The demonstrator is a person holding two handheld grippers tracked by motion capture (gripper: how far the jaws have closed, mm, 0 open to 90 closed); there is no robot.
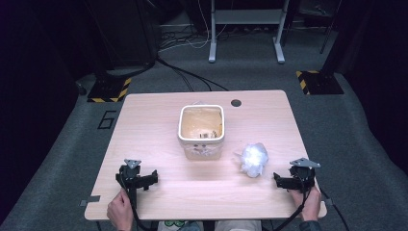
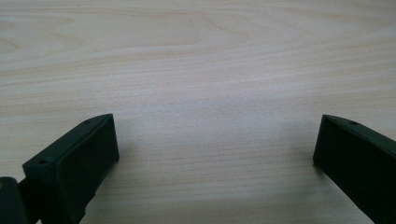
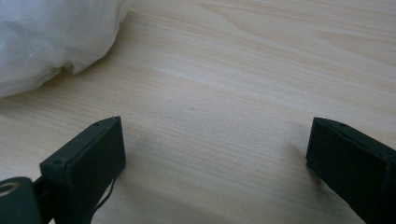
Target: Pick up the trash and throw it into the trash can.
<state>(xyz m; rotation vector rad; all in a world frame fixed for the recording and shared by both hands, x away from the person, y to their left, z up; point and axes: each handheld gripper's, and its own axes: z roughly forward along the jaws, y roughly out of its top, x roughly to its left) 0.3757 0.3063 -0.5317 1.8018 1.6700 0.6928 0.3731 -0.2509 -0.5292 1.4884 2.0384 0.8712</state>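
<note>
- A pale wood-grain counter is standing on grey carpeted floor, with a small round cable hole near its far edge.
- A white square bin is sitting at the middle of the counter, just on the near side of that hole; it is lined with a tan bag, and something small is lying at the bottom, too dim to identify.
- A crumpled clear plastic bag is lying to the right of the bin, near it but apart.
- The left gripper is resting low over the counter to the near left of the bin, held by the person's left hand; in the left gripper view its jaws are standing wide apart over bare wood.
- The right gripper is sitting to the near right of the bin, just beside the plastic bag, held by the right hand; its jaws are also spread wide and holding nothing, with the bag's edge showing beyond them.
- Beyond the bin, the room is lying dark: black cables are trailing across the floor, the grey legs of a stand are rising at the back, and yellow-and-black striped plates are lying to either side.
- A "6" marking is showing on the floor left of the bin, beside the counter.
</note>
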